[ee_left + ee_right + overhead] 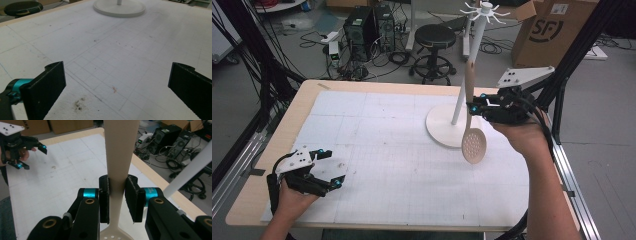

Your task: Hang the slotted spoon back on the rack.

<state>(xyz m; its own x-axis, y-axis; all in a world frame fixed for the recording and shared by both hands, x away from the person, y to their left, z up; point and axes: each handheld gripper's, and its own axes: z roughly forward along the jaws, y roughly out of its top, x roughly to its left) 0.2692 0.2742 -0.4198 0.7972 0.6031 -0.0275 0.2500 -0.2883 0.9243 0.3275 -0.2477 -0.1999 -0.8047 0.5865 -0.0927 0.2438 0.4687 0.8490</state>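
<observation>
While the right gripper [473,107] is clamping the slotted spoon [472,131] mid-handle, bowl hanging at 6 o'clock | spoon is hovering beside the hook stand [477,30] | step: carrying to hang | next: handle tip needing a hook at 12 o'clock | left gripper [328,168] is resting wide, holding nothing

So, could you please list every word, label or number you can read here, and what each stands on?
"SF": large dark letters in a ring, on the cardboard box on the floor beyond the table.
White label near the top of that box: too small to read.
"...AKA": end of a cut-off word on a second box at the top left of the right gripper view.
Print on the right gripper's teal collar: blurred, unreadable.
</observation>
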